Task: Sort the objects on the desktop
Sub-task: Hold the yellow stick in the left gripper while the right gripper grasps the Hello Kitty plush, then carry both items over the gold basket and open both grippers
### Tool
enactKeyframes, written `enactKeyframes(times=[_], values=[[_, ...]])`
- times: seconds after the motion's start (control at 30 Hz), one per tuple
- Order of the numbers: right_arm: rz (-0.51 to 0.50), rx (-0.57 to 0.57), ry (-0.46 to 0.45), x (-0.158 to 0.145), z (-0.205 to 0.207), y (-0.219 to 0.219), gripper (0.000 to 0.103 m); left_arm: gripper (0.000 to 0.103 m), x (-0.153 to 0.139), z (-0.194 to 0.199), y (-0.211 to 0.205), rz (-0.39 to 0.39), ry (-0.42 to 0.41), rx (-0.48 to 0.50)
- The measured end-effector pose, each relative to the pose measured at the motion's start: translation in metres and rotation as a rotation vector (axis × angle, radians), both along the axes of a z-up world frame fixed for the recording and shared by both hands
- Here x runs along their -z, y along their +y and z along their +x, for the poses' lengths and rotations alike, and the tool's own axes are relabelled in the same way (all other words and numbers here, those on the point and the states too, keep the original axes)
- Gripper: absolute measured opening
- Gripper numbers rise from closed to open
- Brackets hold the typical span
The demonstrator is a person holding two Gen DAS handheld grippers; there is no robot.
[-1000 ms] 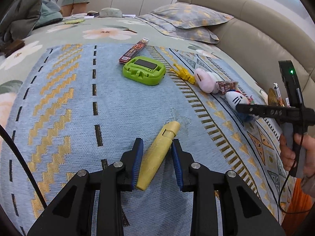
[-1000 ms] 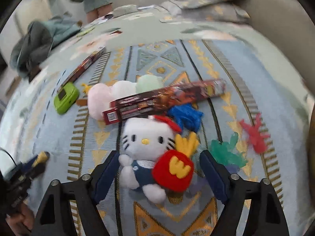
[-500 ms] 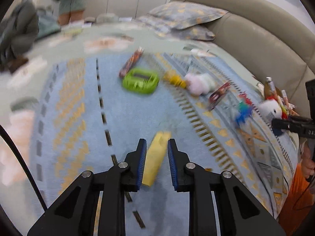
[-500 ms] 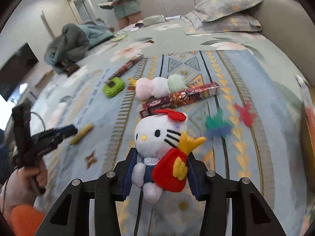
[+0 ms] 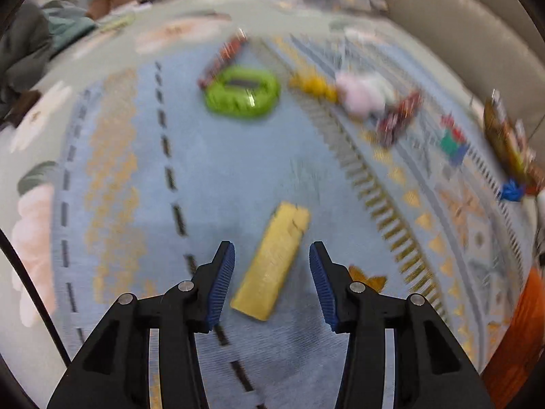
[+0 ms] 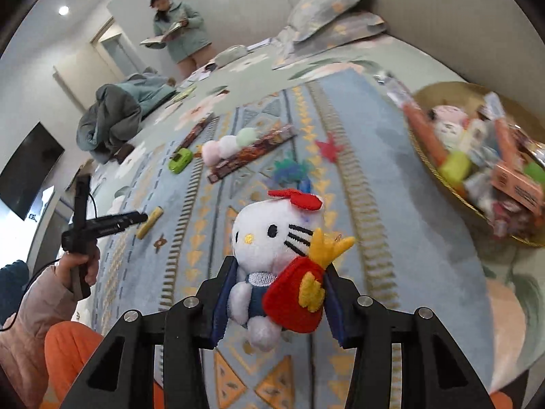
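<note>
A yellow tube [image 5: 289,225] lies on the blue patterned rug [image 5: 238,170] between the jaws of my left gripper [image 5: 271,250]. Those jaws are opening, with a gap on each side of the tube. In the right wrist view the left gripper [image 6: 136,218] hovers over the same yellow tube [image 6: 150,222] at the far left. My right gripper [image 6: 279,266] is shut on a white cat plush [image 6: 272,225] with a red bow and a red fries pouch, held above the rug. A gold basket [image 6: 422,156] full of toys and boxes sits at the right.
On the rug lie a green gadget [image 6: 180,161], a pastel plush [image 6: 226,145], a long dark red box [image 6: 252,153], a red star toy [image 6: 328,148] and a green-blue toy [image 6: 289,172]. Clothes [image 6: 112,116] are piled at the bed's far side. A person [image 6: 177,30] stands reading at the back.
The left jaws squeezed in on the yellow tube, then spread wide off it. The right gripper closed on the cat plush, lifted it and carried it right, bringing the basket into view.
</note>
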State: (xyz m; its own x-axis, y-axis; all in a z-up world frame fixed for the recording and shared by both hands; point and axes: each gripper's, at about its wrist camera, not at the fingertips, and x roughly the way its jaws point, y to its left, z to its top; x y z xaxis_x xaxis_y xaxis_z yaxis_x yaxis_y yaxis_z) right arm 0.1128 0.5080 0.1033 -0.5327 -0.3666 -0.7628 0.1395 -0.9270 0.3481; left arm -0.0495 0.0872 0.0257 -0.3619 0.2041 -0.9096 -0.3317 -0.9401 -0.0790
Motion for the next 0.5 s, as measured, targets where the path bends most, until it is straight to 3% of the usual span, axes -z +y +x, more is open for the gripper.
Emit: enactKeyframes(times=[0.13, 0.17, 0.2, 0.27, 0.43, 0.5], values=[[-0.018, 0.01, -0.018, 0.009, 0.0, 0.01, 0.046, 0.041, 0.006, 0.014, 0.02, -0.123, 0.08, 0.062], [-0.03, 0.004, -0.018, 0.011, -0.001, 0.01, 0.046, 0.028, 0.006, 0.016, 0.02, -0.117, 0.081, 0.062], [-0.048, -0.003, -0.021, 0.013, -0.002, 0.009, 0.046, 0.021, 0.003, 0.017, 0.021, -0.114, 0.085, 0.068], [-0.097, -0.01, -0.023, 0.014, -0.003, 0.01, 0.046, 0.021, -0.002, 0.022, 0.024, -0.138, 0.1, 0.079], [-0.303, -0.026, 0.006, -0.005, -0.008, 0.023, 0.047, 0.021, -0.035, 0.038, 0.04, -0.054, 0.116, 0.134], [-0.32, -0.02, 0.035, -0.017, -0.008, 0.029, 0.047, 0.021, -0.053, 0.043, 0.05, -0.003, 0.116, 0.16]])
